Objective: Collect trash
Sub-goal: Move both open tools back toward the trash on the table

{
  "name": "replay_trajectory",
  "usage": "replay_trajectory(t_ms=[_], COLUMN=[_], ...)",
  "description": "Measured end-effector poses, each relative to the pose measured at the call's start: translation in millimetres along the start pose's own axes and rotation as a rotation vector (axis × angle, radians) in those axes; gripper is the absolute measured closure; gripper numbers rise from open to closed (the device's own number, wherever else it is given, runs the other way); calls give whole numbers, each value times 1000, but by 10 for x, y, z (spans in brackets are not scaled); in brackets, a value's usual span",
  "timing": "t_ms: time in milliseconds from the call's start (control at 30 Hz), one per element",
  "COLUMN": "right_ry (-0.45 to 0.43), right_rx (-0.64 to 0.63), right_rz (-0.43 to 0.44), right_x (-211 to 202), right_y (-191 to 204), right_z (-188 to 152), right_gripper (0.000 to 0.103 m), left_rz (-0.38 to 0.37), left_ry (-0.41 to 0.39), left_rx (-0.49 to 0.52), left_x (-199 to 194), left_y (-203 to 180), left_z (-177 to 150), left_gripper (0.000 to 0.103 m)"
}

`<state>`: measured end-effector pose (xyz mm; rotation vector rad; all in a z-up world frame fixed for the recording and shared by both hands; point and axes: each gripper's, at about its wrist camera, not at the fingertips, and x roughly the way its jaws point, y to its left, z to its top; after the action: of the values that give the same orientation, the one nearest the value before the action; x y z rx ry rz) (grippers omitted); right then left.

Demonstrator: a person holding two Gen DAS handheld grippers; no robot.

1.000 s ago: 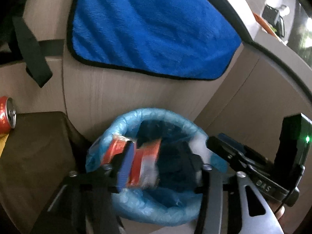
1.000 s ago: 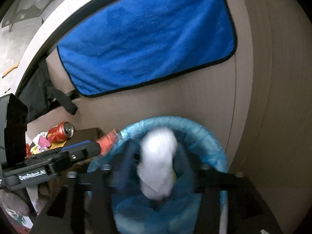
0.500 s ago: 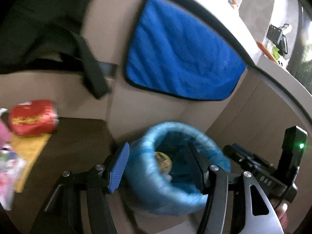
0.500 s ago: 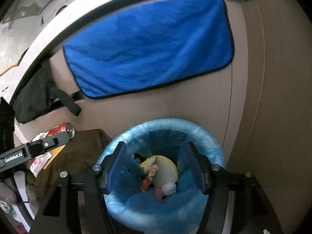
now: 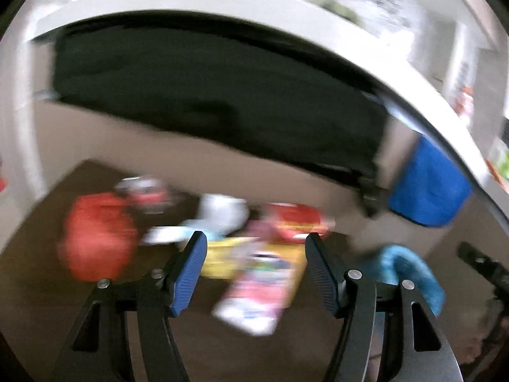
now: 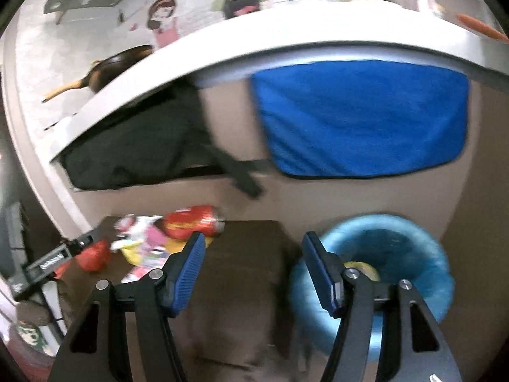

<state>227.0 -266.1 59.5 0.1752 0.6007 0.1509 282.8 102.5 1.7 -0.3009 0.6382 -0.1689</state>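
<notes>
My left gripper (image 5: 256, 269) is open and empty above a dark brown surface (image 5: 38, 273) with a blurred pile of trash: a red bag (image 5: 95, 235), a red can (image 5: 296, 221), white crumpled paper (image 5: 222, 211) and a pink and yellow wrapper (image 5: 261, 283) just beyond its fingertips. My right gripper (image 6: 251, 269) is open and empty. It hangs over the brown surface (image 6: 241, 270), left of the bin with the blue liner (image 6: 410, 238), which holds trash. The can (image 6: 194, 222) and wrappers (image 6: 146, 245) lie to its left.
A blue towel (image 6: 359, 117) hangs on the beige cabinet front above the bin. A black bag (image 6: 133, 152) fills an open shelf under the white counter, its strap hanging down. The left gripper body (image 6: 54, 258) shows at the left edge of the right wrist view.
Both grippers let their trash go into the bin and opened. Both have swung left from the bin towards the pile on the brown surface; the left one has moved farther.
</notes>
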Motion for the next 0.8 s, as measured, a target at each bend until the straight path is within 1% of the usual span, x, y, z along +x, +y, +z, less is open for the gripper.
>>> replay_trajectory(t_ms=[67, 133, 200, 267, 333, 433, 533, 567, 667, 733, 800], right_ry=[18, 62, 101, 141, 205, 289, 393, 408, 424, 434, 463], right_rx=[-7, -22, -35, -34, -27, -35, -60, -68, -74, -76, -97], right_rz=[28, 76, 104, 135, 167, 168, 166, 159, 78, 53, 45], right_x=[93, 293, 479, 680, 947, 1246, 1628, 1675, 1910, 2026, 2111], right_y=[220, 516, 757, 967, 1178, 1406, 1603, 1612, 1678, 1701, 1741], right_z=[23, 10, -44, -110, -227, -395, -574, -614, -686, -717, -759], right_gripper=[41, 41, 41, 41, 41, 41, 41, 41, 41, 41, 41], left_rz=[55, 94, 116, 128, 133, 138, 137, 138, 126, 112, 100], left_ry=[-5, -12, 0, 28, 36, 37, 35, 33, 33, 41, 51], left_rx=[-73, -141, -192, -221, -226, -223, -211, -204, -201, -205, -201], left_x=[-97, -192, -224, -229, -257, -287, -303, -305, -291, -264, -226], left_y=[430, 799, 1096, 1326, 1422, 1519, 1561, 1570, 1558, 1560, 1525], left_z=[-1, -54, -128, -206, -275, -315, -320, -330, -334, -330, -337], left_gripper=[38, 38, 38, 38, 38, 38, 38, 38, 38, 38, 38])
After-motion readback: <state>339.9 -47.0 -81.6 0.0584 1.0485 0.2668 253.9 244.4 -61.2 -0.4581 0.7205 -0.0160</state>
